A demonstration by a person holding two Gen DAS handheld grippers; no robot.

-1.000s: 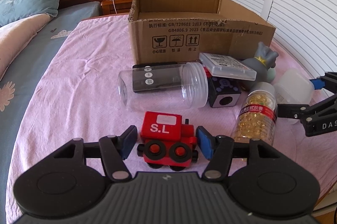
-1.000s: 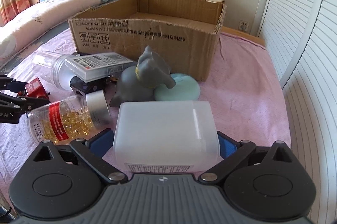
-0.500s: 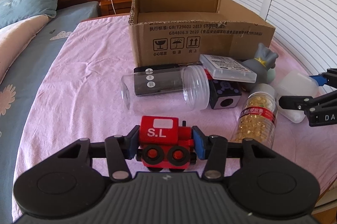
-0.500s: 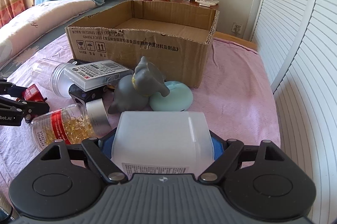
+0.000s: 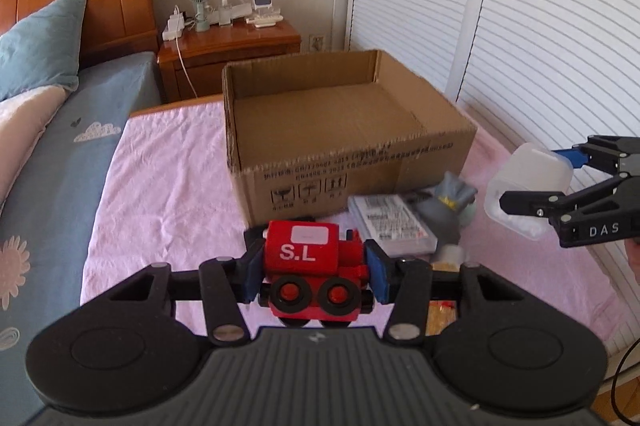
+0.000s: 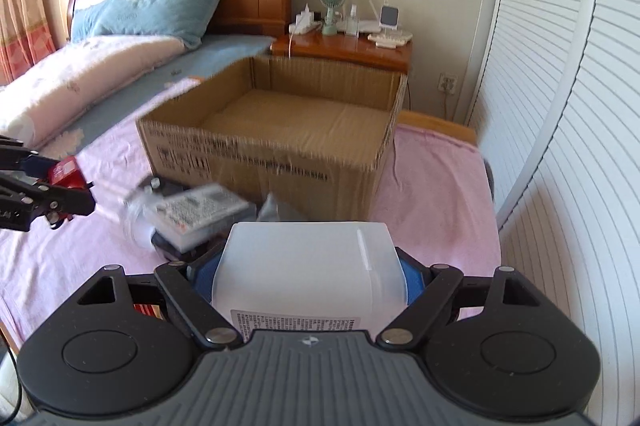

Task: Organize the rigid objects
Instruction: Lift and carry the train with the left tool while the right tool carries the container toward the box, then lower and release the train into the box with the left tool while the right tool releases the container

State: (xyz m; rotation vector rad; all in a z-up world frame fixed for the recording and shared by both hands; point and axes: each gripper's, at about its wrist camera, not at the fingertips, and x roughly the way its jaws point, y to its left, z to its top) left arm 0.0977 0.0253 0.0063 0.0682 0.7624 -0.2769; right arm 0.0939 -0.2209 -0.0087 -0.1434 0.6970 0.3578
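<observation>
- As the left wrist camera looked down past its own fingers, the left gripper (image 5: pixel 313 272) was clamped on a red toy train (image 5: pixel 314 266) marked "S.L", its blue pads pressing both ends and the toy clear of the pink cloth (image 5: pixel 168 193). The open cardboard box (image 5: pixel 340 145) stood just behind the train. At the box's front lay a flat clear case (image 5: pixel 390 226) and a grey figurine (image 5: pixel 450 209). To the right of the box, the right gripper (image 5: pixel 536 181) held a white plastic container (image 5: pixel 528 193) in the air.
- Where the right wrist camera took over, the right gripper (image 6: pixel 306 276) was closed on the white plastic container (image 6: pixel 306 270), which filled the gap between its blue pads. The cardboard box (image 6: pixel 272 149) sat just beyond the container. Left of the box, the left gripper (image 6: pixel 52 189) carried the red toy train (image 6: pixel 66 173); the clear case (image 6: pixel 196 209) below the box was blurred.
</observation>
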